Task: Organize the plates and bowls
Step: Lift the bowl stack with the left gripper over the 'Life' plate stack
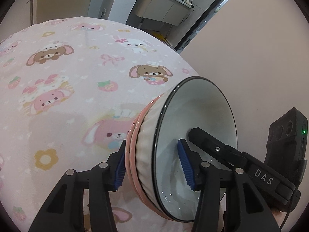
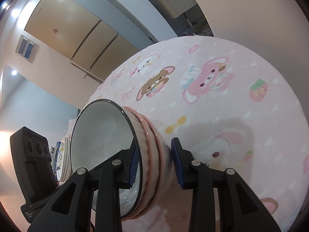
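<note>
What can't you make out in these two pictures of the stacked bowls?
- Number of pink bowls nested under the white bowl: both views show only rims.
- Left gripper, far pad contact: hidden by stack.
- Plates at right view's left: blocked by white bowl.

Both tongs are pointing steeply downward: left tongs (image 1: 152,166) are clamping a stacked bowl wall, right tongs (image 2: 156,164) likewise

Bowl stack (image 1: 173,145) tilted above tablecloth (image 1: 77,77); each tool straddles its rim.
</note>
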A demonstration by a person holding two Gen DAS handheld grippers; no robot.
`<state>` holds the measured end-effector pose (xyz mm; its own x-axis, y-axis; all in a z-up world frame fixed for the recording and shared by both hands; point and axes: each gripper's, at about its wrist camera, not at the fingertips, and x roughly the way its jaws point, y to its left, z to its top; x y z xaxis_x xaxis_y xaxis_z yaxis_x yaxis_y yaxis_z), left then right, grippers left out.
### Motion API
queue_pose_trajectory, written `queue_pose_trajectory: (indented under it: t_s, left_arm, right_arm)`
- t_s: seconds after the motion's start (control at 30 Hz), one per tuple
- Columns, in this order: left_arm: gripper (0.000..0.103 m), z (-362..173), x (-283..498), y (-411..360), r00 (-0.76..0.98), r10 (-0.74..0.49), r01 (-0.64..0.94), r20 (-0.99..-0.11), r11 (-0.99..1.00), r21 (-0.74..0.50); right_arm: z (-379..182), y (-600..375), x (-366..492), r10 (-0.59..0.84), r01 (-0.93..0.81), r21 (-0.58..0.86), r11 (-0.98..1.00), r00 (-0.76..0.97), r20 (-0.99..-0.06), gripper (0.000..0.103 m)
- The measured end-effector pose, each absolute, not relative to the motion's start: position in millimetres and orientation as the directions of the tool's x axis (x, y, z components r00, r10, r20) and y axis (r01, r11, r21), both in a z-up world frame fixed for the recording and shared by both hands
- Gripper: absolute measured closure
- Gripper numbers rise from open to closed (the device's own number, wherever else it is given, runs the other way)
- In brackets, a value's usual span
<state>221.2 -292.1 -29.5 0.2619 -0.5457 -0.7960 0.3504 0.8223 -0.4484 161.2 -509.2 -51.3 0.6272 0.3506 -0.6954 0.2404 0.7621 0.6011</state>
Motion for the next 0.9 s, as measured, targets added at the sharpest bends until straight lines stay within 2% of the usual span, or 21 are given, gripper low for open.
queue_pose_trajectory:
  t_s: [0.4,0.63,0.9]
  left_arm:
    - [0.051,-9.4,210.3,-268.9,0.304,-0.521,0.343,-0.797,0.841,-0.419]
    - [0.051,5.1,202.2,-228.0,0.354,-0.516,0.300,-0.780,0.852,-0.428]
    - [0.051,20.7,191.1,-157.1,0.440,-0.484,0.225,-0.756,0.875,-0.429]
  right_arm:
    - [-25.0,-480.5,155.6,0.359,0.167,0.578,0.799,0.639,-0.680,0.071]
    - [-6.5,-443.7,156.9,0.384,0.098,0.563,0.821,0.634,-0.671,0.071]
    - [2.9,-382.7,159.7,0.488,0.003,0.603,0.798,0.584,-0.649,0.071]
